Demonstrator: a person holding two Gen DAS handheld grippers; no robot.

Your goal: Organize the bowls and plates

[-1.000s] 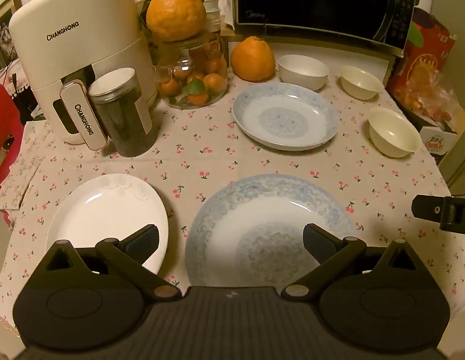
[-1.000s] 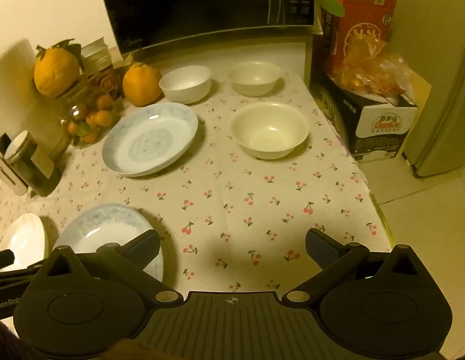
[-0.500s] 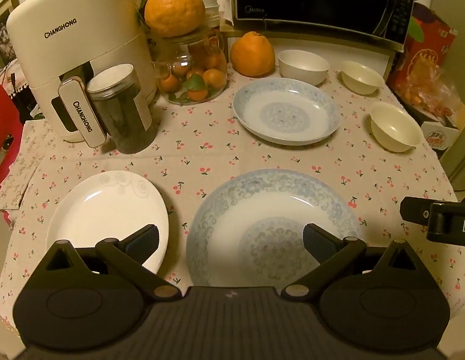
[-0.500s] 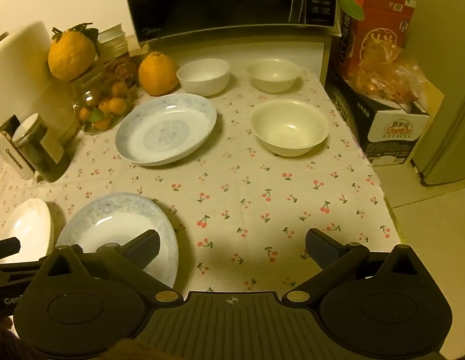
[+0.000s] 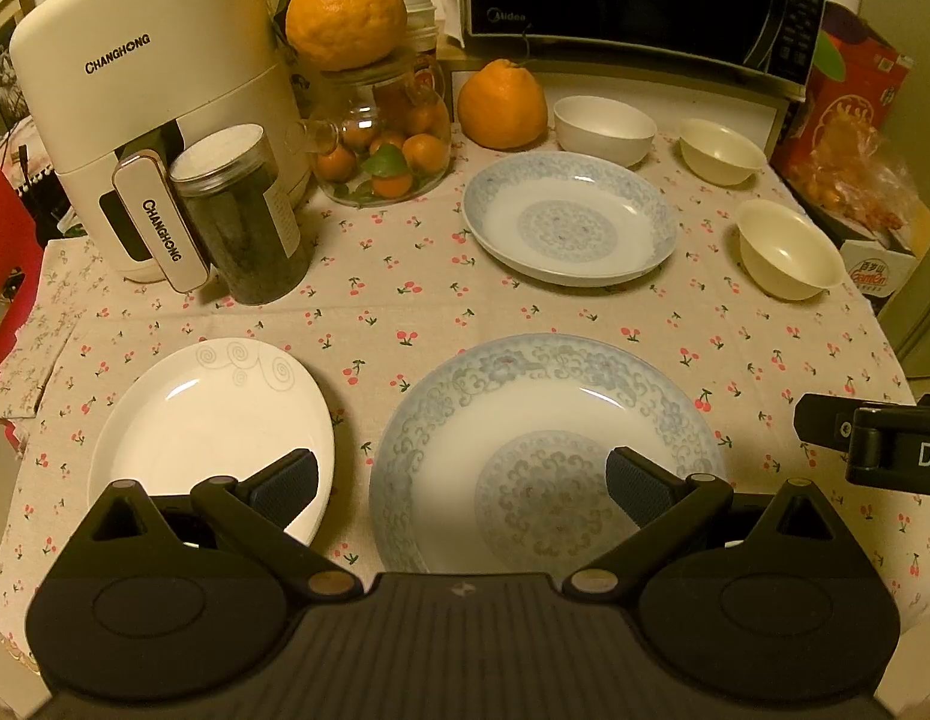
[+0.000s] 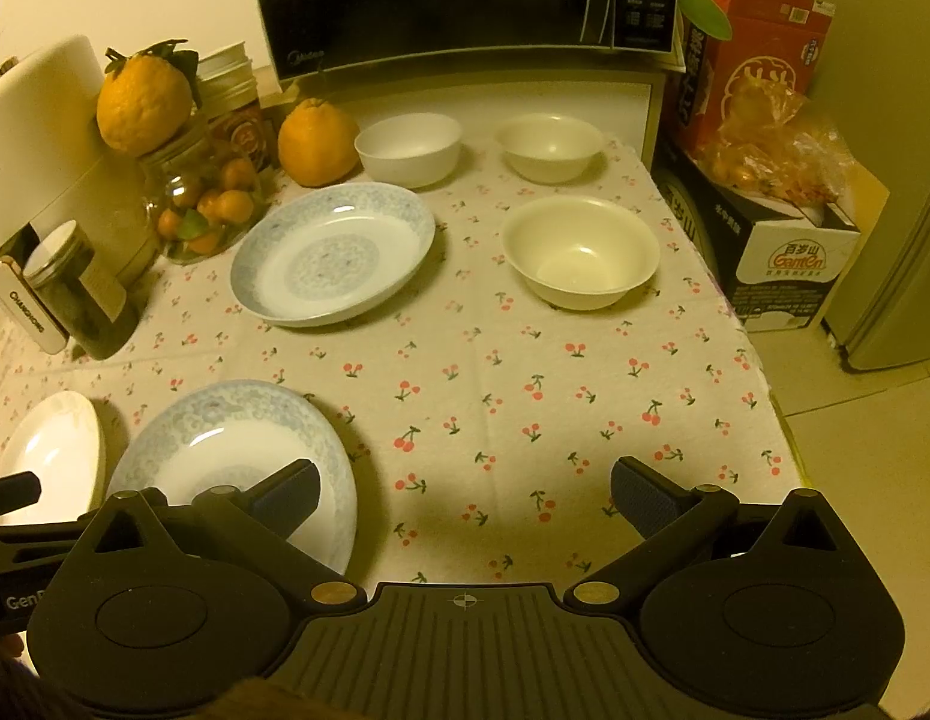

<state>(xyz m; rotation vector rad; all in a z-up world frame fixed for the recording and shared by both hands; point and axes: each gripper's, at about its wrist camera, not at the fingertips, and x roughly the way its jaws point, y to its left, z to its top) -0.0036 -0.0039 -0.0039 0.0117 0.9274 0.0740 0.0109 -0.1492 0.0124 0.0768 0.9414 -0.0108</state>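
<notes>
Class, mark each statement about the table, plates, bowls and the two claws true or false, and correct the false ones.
1. Three plates lie on the table. True: the white plate, the near blue-patterned plate and the far blue-patterned plate.
2. The bowls are stacked. False: the white bowl, small cream bowl and large cream bowl stand apart.
3. The left claw grips a plate. False: it is open, holding nothing.
4. The right claw is open. True.
5. An orange sits inside the white bowl. False: it sits beside it.
</notes>
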